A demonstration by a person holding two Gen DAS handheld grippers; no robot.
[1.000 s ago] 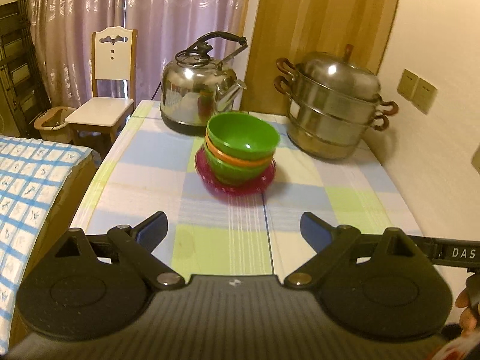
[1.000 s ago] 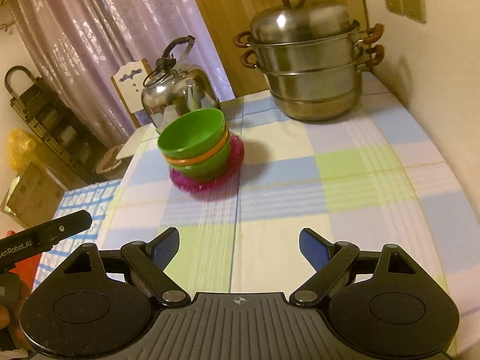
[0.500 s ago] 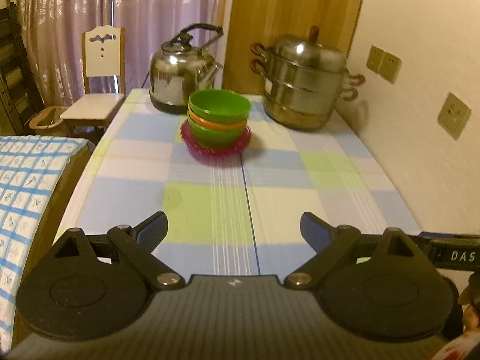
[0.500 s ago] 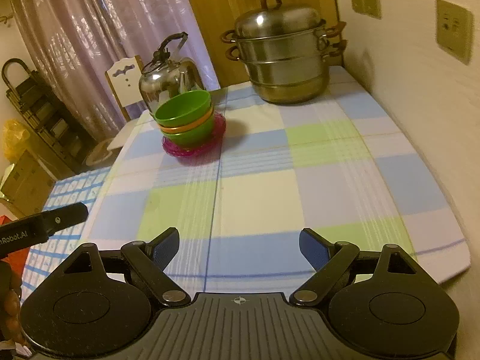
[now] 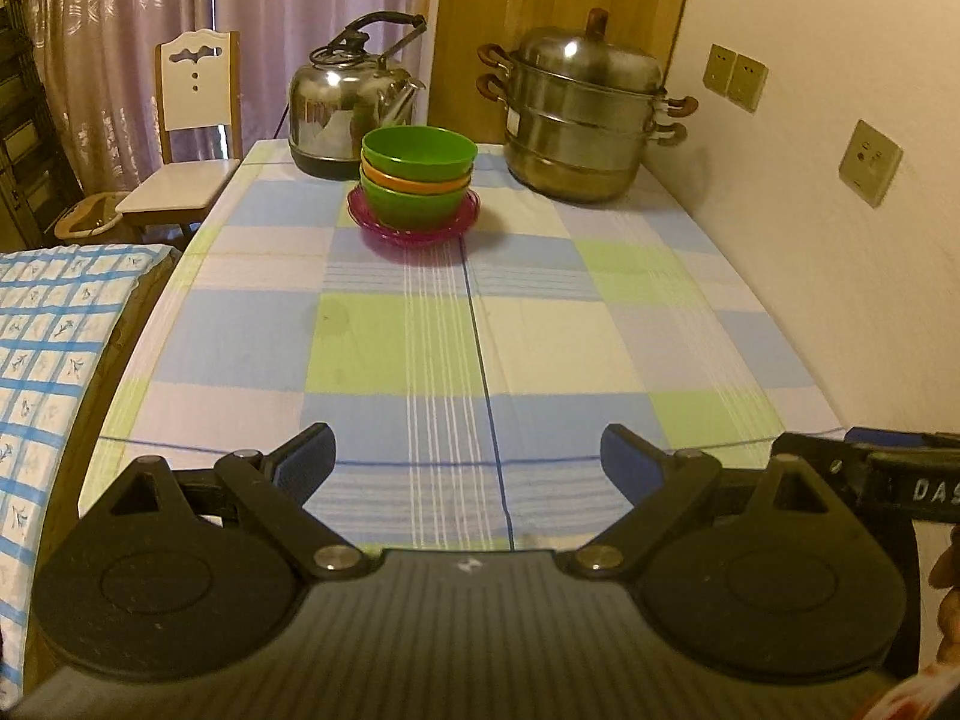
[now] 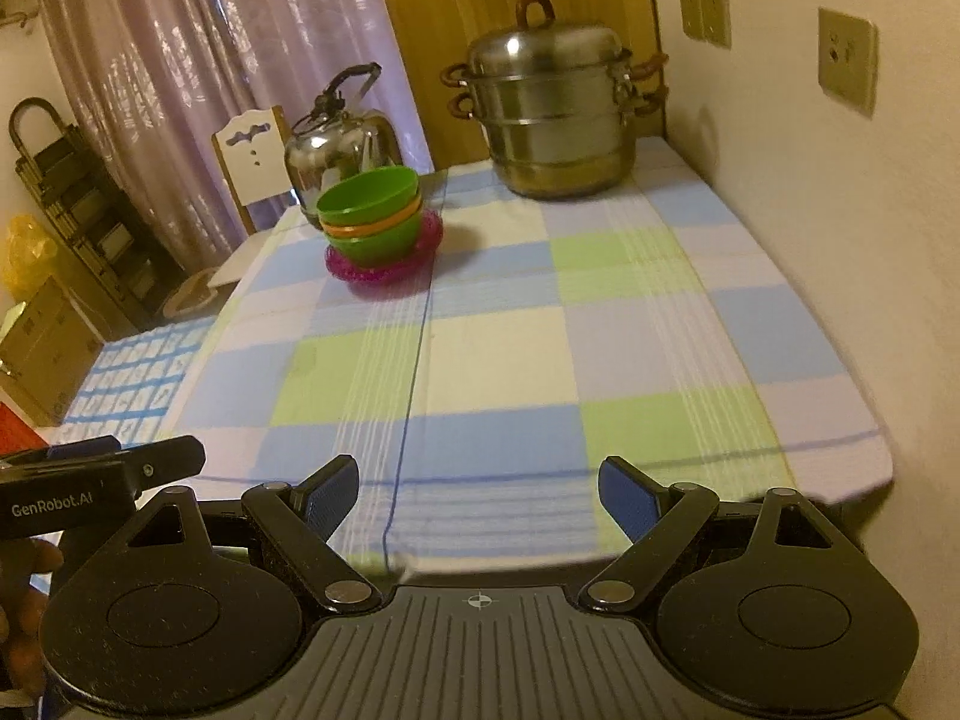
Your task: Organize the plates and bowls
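Note:
A stack of bowls, green over orange over green, rests on magenta plates at the far middle of the checked table. My left gripper hangs open over the table's near edge, nothing between its blue pads. My right gripper is also open and empty at the near edge, well short of the stack. In the left wrist view the right gripper's finger shows at the right; in the right wrist view the left one's shows at the left.
A steel kettle and a tiered steamer pot stand at the table's back. A wall with sockets runs along the right. A chair and a cloth-covered surface lie left of the table.
Both grippers have drawn back from the stack toward the table's near edge, so the bowls look smaller and farther. Both stayed open and empty.

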